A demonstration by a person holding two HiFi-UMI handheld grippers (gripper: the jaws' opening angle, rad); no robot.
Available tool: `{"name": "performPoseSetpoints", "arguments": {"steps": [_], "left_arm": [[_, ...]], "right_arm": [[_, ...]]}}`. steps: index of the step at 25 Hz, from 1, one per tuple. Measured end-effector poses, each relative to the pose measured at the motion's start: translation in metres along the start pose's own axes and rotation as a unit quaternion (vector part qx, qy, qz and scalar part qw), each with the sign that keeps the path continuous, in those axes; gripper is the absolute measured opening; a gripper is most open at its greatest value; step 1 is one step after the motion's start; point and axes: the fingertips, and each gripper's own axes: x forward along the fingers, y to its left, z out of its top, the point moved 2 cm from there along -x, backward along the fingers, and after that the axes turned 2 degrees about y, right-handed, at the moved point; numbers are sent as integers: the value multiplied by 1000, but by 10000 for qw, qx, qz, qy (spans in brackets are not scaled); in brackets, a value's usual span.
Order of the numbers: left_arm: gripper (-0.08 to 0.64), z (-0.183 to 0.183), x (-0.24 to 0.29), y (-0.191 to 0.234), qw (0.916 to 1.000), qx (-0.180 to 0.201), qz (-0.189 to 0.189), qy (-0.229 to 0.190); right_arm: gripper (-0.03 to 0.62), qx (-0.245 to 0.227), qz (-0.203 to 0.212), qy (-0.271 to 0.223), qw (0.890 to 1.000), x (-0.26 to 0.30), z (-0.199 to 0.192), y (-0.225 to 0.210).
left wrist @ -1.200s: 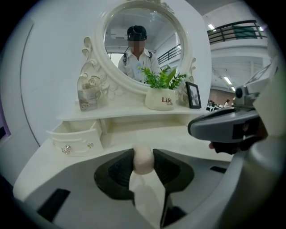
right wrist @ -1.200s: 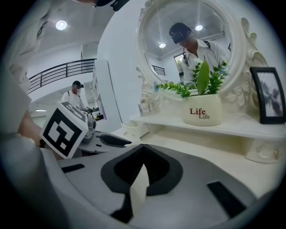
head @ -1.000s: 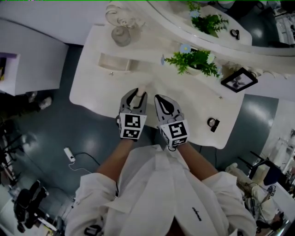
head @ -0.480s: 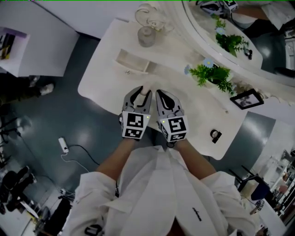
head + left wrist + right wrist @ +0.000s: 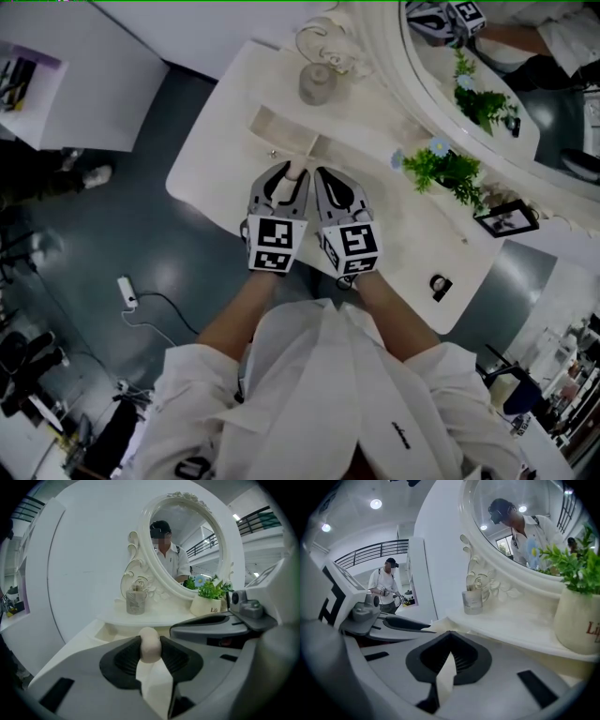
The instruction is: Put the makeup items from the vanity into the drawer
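The sponge [image 5: 149, 641] clenched in the left tongs [image 5: 289, 180] is now held closer to the drawer [image 5: 279, 131]; release seems near. Right tongs [image 5: 449, 641] are closed, empty.

- Setting: a mocked-up bedroom dressing corner is sitting inside a large lab or studio hall.
- Home side: a white vanity [image 5: 220, 150] is standing against a white wall, carrying an ornate oval mirror [image 5: 539, 103], a potted plant [image 5: 448, 172], a picture frame [image 5: 506, 218] and a glass cup [image 5: 319, 82]; its drawer [image 5: 281, 136] is hanging open.
- Hall side: a dark glossy floor [image 5: 122, 216] is spreading round it, with a power strip [image 5: 125, 291] and its cable lying loose and equipment [image 5: 28, 366] crowding the edge.
- Right gripper view: a railed balcony [image 5: 375, 550] and ceiling spotlights [image 5: 376, 503] are showing overhead; a second person [image 5: 386, 590] is standing farther off.
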Motion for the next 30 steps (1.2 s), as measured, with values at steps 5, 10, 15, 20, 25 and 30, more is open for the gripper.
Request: {"name": "performPoseSetpoints", "arguments": {"steps": [5, 10, 15, 20, 25, 30], "left_arm": [[146, 9, 14, 20, 9999, -63, 130, -46], [146, 12, 26, 36, 9995, -183, 247, -56], [146, 11, 37, 40, 9995, -203, 254, -25], [146, 13, 40, 41, 9994, -239, 253, -22], [147, 17, 39, 42, 9993, -203, 299, -23], [147, 20, 43, 45, 9994, -157, 294, -32]], "right_arm": [[17, -65, 13, -25, 10000, 17, 10, -3], [17, -161, 46, -4, 9999, 29, 13, -1], [17, -114, 36, 9, 9999, 35, 13, 1], [17, -162, 48, 37, 9999, 38, 10, 3], [17, -131, 40, 38, 9999, 36, 10, 3], [17, -102, -26, 28, 9999, 31, 9, 0]]}}
